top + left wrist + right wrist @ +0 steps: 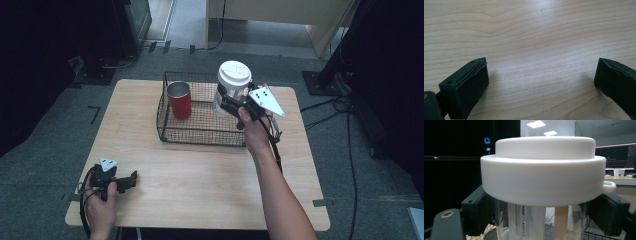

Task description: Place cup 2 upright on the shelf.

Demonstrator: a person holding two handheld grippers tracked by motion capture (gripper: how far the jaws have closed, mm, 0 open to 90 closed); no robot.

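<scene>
The lidded jar (541,195) sits clamped between the right gripper's (544,220) jaws (upright).

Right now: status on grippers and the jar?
Right gripper shut on white-lidded jar, held over wire basket. Left gripper open, empty. Red cup inside basket.

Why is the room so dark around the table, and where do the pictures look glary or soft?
High view: light falls on the wooden table, the surroundings sink into black. Left gripper view: a pale sheen whitens the wood at the top edge, and the open left claw looks soft. Right gripper view: the white-lidded clear jar held by the right claw is bright against a dark room with glowing ceiling lights.
</scene>
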